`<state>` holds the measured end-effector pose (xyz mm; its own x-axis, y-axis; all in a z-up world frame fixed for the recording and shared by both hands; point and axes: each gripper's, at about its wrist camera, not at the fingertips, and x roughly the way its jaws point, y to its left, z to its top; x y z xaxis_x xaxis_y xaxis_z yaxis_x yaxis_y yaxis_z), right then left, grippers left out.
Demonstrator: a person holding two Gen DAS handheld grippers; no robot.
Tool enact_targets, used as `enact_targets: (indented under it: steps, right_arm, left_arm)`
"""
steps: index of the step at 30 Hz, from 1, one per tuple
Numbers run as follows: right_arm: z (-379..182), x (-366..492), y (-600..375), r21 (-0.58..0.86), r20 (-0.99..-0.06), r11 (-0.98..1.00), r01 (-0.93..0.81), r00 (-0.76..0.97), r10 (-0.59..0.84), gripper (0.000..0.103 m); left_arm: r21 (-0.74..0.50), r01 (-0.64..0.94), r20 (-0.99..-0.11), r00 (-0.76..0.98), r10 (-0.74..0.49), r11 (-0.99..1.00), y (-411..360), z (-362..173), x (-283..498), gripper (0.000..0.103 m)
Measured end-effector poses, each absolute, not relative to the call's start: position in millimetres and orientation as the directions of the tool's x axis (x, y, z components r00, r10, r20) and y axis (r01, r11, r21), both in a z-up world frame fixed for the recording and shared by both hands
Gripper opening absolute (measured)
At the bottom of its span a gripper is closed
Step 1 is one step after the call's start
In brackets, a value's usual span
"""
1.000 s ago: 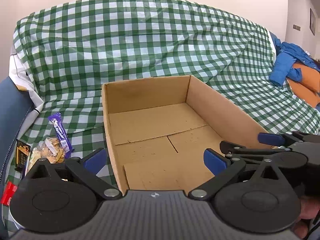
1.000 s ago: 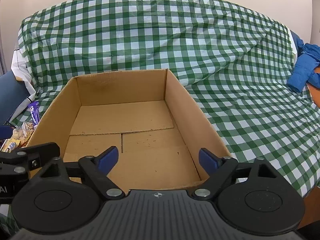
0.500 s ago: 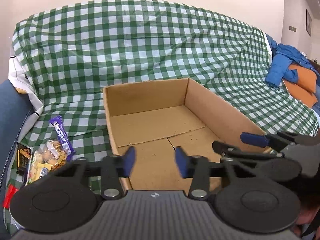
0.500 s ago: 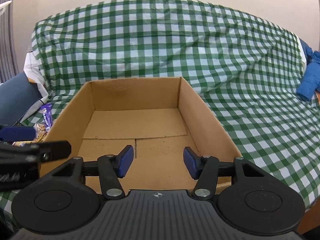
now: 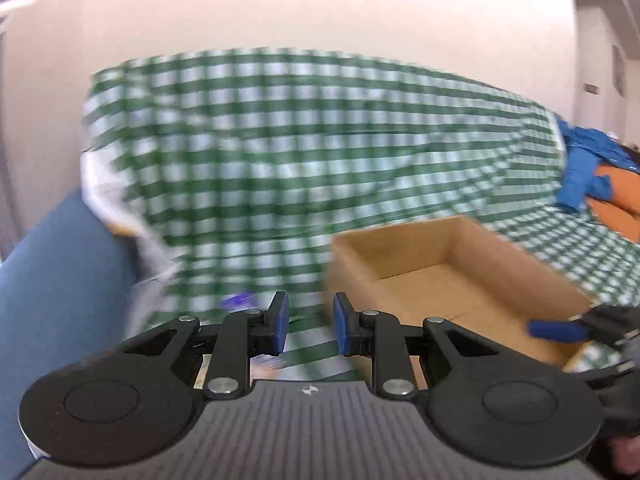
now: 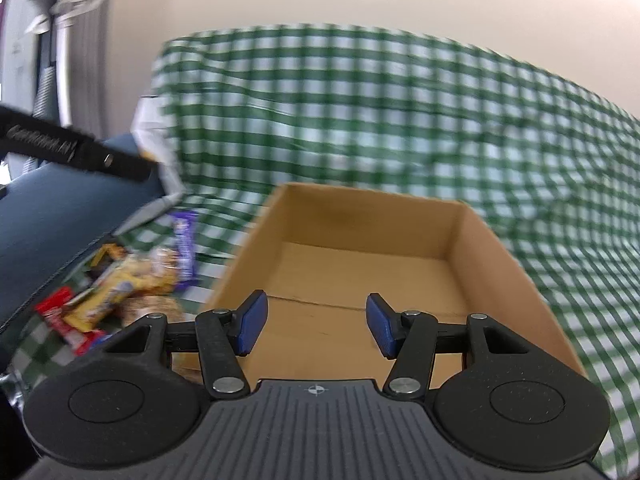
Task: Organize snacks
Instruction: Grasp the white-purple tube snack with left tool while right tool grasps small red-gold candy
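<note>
Left hand-held gripper (image 5: 306, 322): angled forward and downward; blue pads narrowly apart, nothing between them. Its jaws have just been closing. Its black body also shows at the left edge of the right wrist view.

Right hand-held gripper (image 6: 313, 330): angled forward and downward; blue pads moderately apart, nothing gripped. Its jaws have just been closing, now about halfway. One blue fingertip of it appears at the right edge of the left wrist view.

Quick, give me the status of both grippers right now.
Left gripper: jaws have just been closing, narrow gap left, nothing between them.
Right gripper: partly open, jaws have just been closing, holding nothing.
</note>
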<state>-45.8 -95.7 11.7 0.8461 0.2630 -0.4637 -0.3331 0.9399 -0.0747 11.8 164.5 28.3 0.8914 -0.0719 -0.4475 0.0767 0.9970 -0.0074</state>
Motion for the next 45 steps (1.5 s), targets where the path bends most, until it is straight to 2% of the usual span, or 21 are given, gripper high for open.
enact_targets:
  steps: [2, 3, 5, 12, 15, 19, 23, 33, 37, 38, 40, 41, 45]
  right_arm:
    - [9, -46, -76, -0.082, -0.468, 0.922, -0.379, 0.831, 0.300, 0.054]
    - [8, -49, -66, -0.078, -0.468, 0.912, -0.403, 0.823, 0.323, 0.053]
    - [5, -54, -45, -0.077, -0.466, 0.887, -0.456, 0.803, 0.372, 0.051]
    - [-21, -83, 25, -0.175, -0.510, 0.762, -0.624, 0.719, 0.472, 0.049]
    - [-37, -82, 40, -0.185, -0.554, 0.746, -0.640, 0.695, 0.459, 0.048]
    - [-59, -72, 56, -0.206, -0.617, 0.732, -0.650, 0.667, 0.418, 0.048]
    - [-71, -57, 63, -0.166, -0.657, 0.754, -0.636, 0.641, 0.396, 0.048]
    - [-99, -24, 69, -0.064, -0.752, 0.798, -0.599, 0.555, 0.356, 0.049]
    - [-101, -22, 68, -0.040, -0.761, 0.800, -0.599, 0.537, 0.364, 0.047]
    - [-102, -22, 67, -0.031, -0.762, 0.797, -0.603, 0.530, 0.372, 0.042]
    - [-100, -24, 69, -0.024, -0.765, 0.788, -0.615, 0.519, 0.382, 0.023]
    - [-99, -26, 71, -0.030, -0.764, 0.784, -0.620, 0.520, 0.382, 0.021]
    - [-94, -30, 69, -0.030, -0.755, 0.780, -0.626, 0.526, 0.393, 0.019]
  left_arm:
    - [-0.123, -0.039, -0.504, 0.863, -0.028, 0.992, 194, 7, 17, 0.016]
    - [-0.159, -0.069, -0.492, 0.871, -0.018, 0.985, 204, 2, 15, 0.016]
    - [-0.206, -0.104, -0.476, 0.880, -0.007, 0.973, 216, -7, 12, 0.016]
    - [-0.295, -0.290, -0.585, 0.808, 0.068, 0.911, 248, -33, 36, 0.018]
    - [-0.322, -0.357, -0.638, 0.766, 0.078, 0.877, 265, -47, 42, 0.021]
    - [-0.345, -0.433, -0.698, 0.711, 0.081, 0.833, 282, -62, 48, 0.041]
    - [-0.361, -0.448, -0.743, 0.668, 0.038, 0.818, 283, -72, 56, 0.048]
    - [-0.356, -0.454, -0.788, 0.616, -0.001, 0.817, 283, -85, 66, 0.049]
    - [-0.358, -0.433, -0.795, 0.607, -0.027, 0.827, 278, -87, 70, 0.046]
    - [-0.360, -0.425, -0.792, 0.609, -0.032, 0.831, 277, -87, 72, 0.035]
    - [-0.363, -0.404, -0.780, 0.625, -0.037, 0.840, 274, -84, 71, 0.029]
    - [-0.360, -0.397, -0.777, 0.629, -0.036, 0.844, 272, -82, 71, 0.026]
    - [-0.374, -0.350, -0.738, 0.674, -0.047, 0.859, 267, -73, 64, 0.023]
